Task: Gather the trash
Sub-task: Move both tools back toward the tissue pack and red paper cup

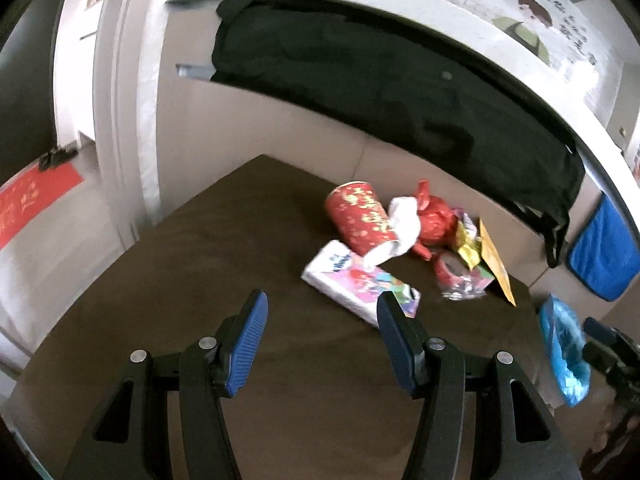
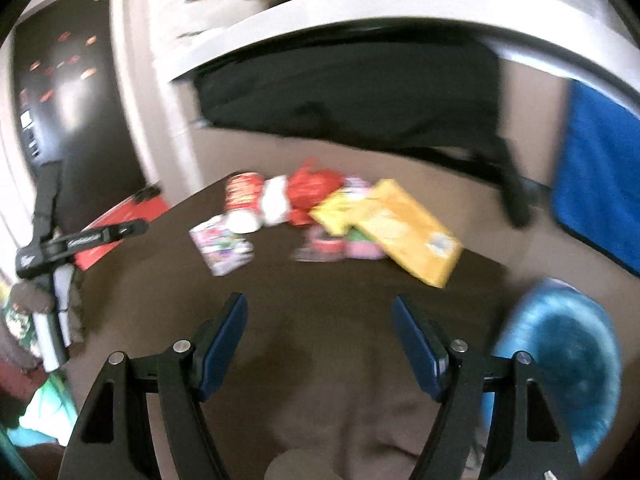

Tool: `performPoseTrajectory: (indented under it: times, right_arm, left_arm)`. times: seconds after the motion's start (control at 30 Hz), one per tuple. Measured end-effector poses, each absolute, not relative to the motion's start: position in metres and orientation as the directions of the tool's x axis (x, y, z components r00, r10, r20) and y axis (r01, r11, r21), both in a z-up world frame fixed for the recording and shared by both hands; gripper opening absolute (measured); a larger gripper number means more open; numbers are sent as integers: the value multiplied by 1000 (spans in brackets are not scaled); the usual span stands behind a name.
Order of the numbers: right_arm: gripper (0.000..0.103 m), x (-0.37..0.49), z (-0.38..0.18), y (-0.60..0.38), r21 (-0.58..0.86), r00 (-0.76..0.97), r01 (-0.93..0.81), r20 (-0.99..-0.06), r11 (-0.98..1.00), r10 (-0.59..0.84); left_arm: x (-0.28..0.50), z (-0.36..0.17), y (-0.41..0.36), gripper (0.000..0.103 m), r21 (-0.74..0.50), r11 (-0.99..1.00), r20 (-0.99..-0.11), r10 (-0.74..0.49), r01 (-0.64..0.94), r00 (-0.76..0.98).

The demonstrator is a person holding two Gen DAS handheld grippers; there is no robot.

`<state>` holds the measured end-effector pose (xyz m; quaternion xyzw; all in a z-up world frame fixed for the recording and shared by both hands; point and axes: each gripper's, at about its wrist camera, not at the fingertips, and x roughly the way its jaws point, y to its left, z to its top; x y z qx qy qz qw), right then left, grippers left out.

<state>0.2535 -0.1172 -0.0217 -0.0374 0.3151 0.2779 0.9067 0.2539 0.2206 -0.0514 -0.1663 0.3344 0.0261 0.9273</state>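
Hovering over a dark table (image 1: 200,280), we hold the left gripper (image 1: 320,320) and right gripper (image 2: 320,320) spread apart and empty, near a red paper cup (image 1: 360,220) and tissue pack (image 1: 352,280).

The left gripper (image 1: 320,312) fills the lower frame with black angular arms, round silver pivot screws and ribbed blue pads (image 1: 250,344). The right gripper (image 2: 320,316) looks alike: black linkages, silver screws, darker blue pads (image 2: 224,344), slightly blurred.
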Motion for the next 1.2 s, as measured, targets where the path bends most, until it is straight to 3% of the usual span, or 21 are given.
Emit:
performPoseTrajectory:
  times: [0.17,0.33,0.5,0.8,1.2]
  right_arm:
    - [71,276,-27,-68,84,592,-592,-630,802,503]
    - [71,304,-36,-69,83,615,-522,-653,849,442]
    - [71,323,-41,-106,129,633,-439,-658,889,408]
    - [71,339,-60,-144,146,663,-338,-664,930,345]
    - [71,353,-53,-102,116,634,-417,-673,901,380]
  left_arm:
    - [276,-66,228,58,-365,913,-680,-126,-184,723]
    - [313,-93,204,58,-483,842,-711,-215,-243,669]
    - [352,-110,182,59,-513,792,-739,-212,-331,640]
    - [396,-110,142,62,-278,904,-787,-22,-324,616]
    - [358,-104,184,62,-127,977,-770,11,-170,638]
